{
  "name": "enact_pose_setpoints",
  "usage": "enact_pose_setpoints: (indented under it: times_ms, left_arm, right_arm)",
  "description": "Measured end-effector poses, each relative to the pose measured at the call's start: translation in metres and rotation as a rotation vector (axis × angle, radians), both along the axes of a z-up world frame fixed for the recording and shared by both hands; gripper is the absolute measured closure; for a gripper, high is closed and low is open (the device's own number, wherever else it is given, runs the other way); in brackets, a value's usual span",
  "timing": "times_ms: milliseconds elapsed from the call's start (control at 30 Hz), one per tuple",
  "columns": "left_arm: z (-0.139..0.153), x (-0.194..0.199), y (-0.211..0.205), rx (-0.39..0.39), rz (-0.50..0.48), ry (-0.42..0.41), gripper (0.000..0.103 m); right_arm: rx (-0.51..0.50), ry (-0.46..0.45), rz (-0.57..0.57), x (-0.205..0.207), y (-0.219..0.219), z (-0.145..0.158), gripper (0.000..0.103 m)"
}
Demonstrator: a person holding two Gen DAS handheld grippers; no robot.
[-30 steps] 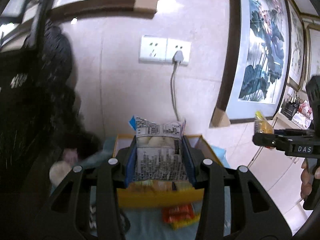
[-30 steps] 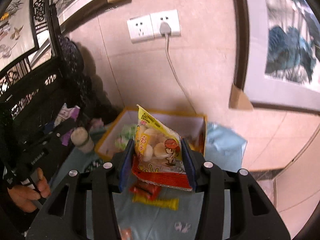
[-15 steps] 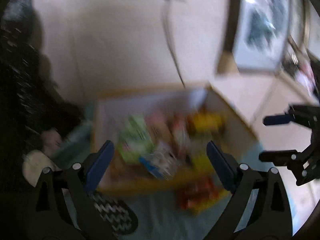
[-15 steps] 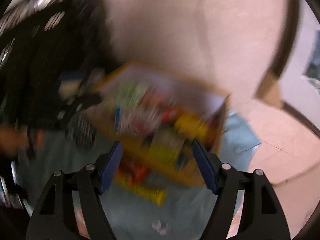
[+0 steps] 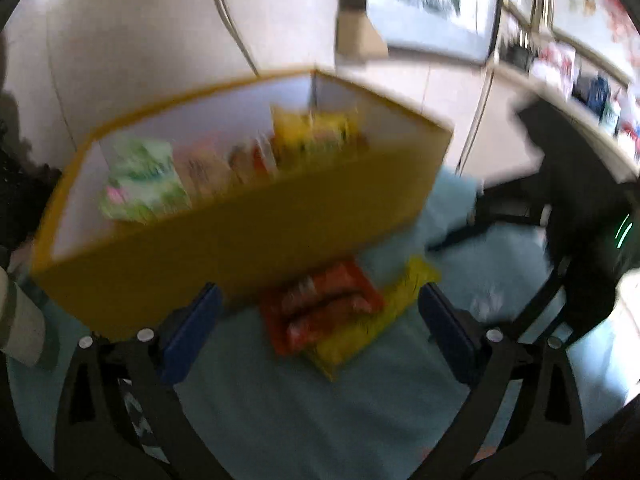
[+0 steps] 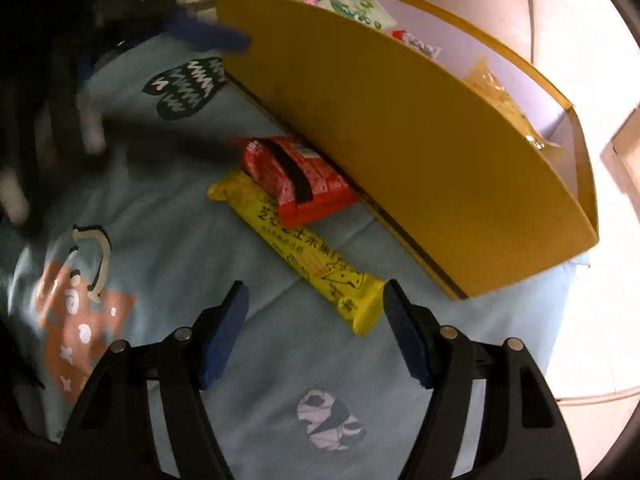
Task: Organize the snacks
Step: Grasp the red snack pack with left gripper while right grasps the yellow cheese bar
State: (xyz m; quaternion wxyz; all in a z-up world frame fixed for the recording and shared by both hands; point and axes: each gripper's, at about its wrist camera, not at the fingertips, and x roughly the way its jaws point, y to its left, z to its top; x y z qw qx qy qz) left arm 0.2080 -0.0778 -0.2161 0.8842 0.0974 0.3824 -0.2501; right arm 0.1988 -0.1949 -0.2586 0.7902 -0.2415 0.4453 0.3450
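A yellow open box (image 5: pixel 240 240) stands on the cloth with a green packet (image 5: pixel 140 180), a yellow bag (image 5: pixel 312 128) and other snacks inside. In front of it a red packet (image 5: pixel 324 304) lies on top of a long yellow bar (image 5: pixel 368 320). My left gripper (image 5: pixel 320 312) hovers over them, its jaws opening wide and holding nothing. In the right wrist view the box (image 6: pixel 400 140), red packet (image 6: pixel 292 176) and yellow bar (image 6: pixel 304 248) are sharp. My right gripper (image 6: pixel 314 296) is just above the bar's near end; its jaws are closing, with the pads clear of the bar.
A light-blue patterned cloth (image 6: pixel 240 380) covers the surface. A pale cup (image 5: pixel 20 320) stands left of the box. Behind it are a tiled wall with a hanging cable (image 5: pixel 228 12) and a framed picture (image 5: pixel 432 4). The cloth's right edge (image 6: pixel 568 280) drops to the floor.
Both grippers held snack bags above the box a second ago. They have let them go, opened, and come down, tilting towards the red packet and yellow bar in front of the box.
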Motion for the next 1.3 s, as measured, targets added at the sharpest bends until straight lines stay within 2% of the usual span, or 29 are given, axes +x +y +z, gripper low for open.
enact_pose_setpoints:
  times_ms: [67, 200, 233, 300, 367, 400, 467, 500, 533, 567, 633, 667, 800, 867, 1000, 1167, 1300]
  left_arm:
    - [-0.013, 0.01, -0.002, -0.004, 0.033, 0.041, 0.004]
    - [-0.018, 0.032, -0.011, -0.03, 0.12, 0.059, 0.002]
    - [-0.019, 0.033, -0.012, -0.022, 0.136, 0.057, 0.002]
    - [-0.035, 0.042, -0.021, 0.017, 0.133, 0.108, 0.002]
    - [-0.045, 0.049, -0.023, 0.066, 0.178, 0.126, 0.002]
    - [-0.047, 0.051, -0.02, 0.062, 0.214, 0.134, 0.002]
    - [-0.053, 0.057, -0.008, 0.031, 0.285, 0.174, 0.002]
    - [-0.055, 0.058, -0.001, 0.028, 0.314, 0.18, 0.004]
    - [-0.055, 0.057, 0.005, 0.028, 0.323, 0.163, 0.018]
    - [-0.054, 0.054, 0.01, 0.037, 0.323, 0.14, 0.024]
    - [-0.052, 0.048, 0.021, 0.037, 0.301, 0.119, 0.044]
    - [-0.051, 0.046, 0.025, 0.028, 0.298, 0.12, 0.047]
    - [-0.05, 0.035, 0.038, 0.014, 0.311, 0.117, 0.049]
    - [-0.049, 0.025, 0.037, 0.027, 0.299, 0.102, 0.049]
    - [-0.047, 0.012, 0.043, 0.0, 0.284, 0.093, 0.049]
    - [-0.03, -0.011, 0.06, -0.054, 0.294, 0.061, 0.049]
    - [-0.013, -0.03, 0.065, -0.088, 0.301, 0.021, 0.049]
  right_arm:
    - [-0.005, -0.011, 0.014, 0.003, 0.003, -0.004, 0.033]
    - [0.012, -0.029, 0.039, 0.007, 0.011, -0.008, 0.033]
    - [0.012, -0.033, 0.048, 0.007, 0.013, -0.009, 0.033]
    - [0.005, -0.043, 0.076, 0.006, 0.019, -0.013, 0.033]
    - [-0.012, -0.04, 0.087, 0.007, 0.025, -0.019, 0.033]
    - [-0.02, -0.016, 0.088, 0.009, 0.027, -0.023, 0.034]
    - [0.026, 0.061, 0.054, 0.016, 0.024, -0.023, 0.042]
    - [0.053, 0.111, 0.033, 0.019, 0.02, -0.023, 0.051]
    - [0.059, 0.128, 0.023, 0.021, 0.018, -0.023, 0.059]
    - [0.064, 0.147, 0.017, 0.023, 0.015, -0.022, 0.063]
    - [0.065, 0.177, 0.014, 0.023, 0.012, -0.021, 0.068]
    - [0.059, 0.181, 0.021, 0.02, 0.012, -0.021, 0.069]
    - [0.059, 0.204, 0.009, 0.011, 0.012, -0.019, 0.082]
    - [0.064, 0.21, -0.005, 0.006, 0.011, -0.018, 0.082]
    - [0.096, 0.217, -0.05, -0.016, 0.004, -0.016, 0.082]
    - [0.22, 0.223, -0.181, -0.033, -0.019, 0.001, 0.083]
    - [0.279, 0.204, -0.223, -0.045, -0.026, 0.021, 0.083]
